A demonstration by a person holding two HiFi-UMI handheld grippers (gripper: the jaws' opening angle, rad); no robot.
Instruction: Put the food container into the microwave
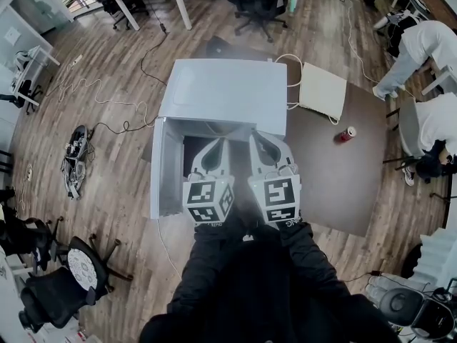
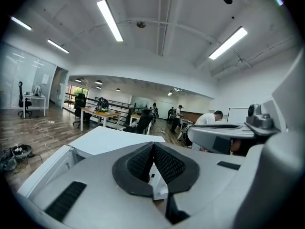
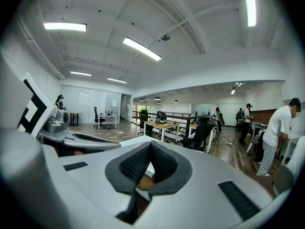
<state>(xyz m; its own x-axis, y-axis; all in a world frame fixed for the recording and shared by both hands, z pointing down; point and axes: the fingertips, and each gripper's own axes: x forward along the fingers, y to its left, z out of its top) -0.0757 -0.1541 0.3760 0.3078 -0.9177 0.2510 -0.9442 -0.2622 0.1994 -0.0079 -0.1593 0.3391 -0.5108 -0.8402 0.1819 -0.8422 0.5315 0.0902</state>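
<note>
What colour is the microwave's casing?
The microwave is white; the head view shows it best.

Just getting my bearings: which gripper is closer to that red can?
Right. The right gripper lies between the red can and the left gripper, which sits farther off, by the open microwave door.

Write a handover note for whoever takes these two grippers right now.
Left gripper: jaws together, holding nothing.
Right gripper: jaws together, holding nothing.
Both sit side by side at the mouth of the microwave. Its door stands open on the left.
Food container: not visible in any view, and the grippers hide most of the cavity.
Left: check whether the container is inside.
</note>
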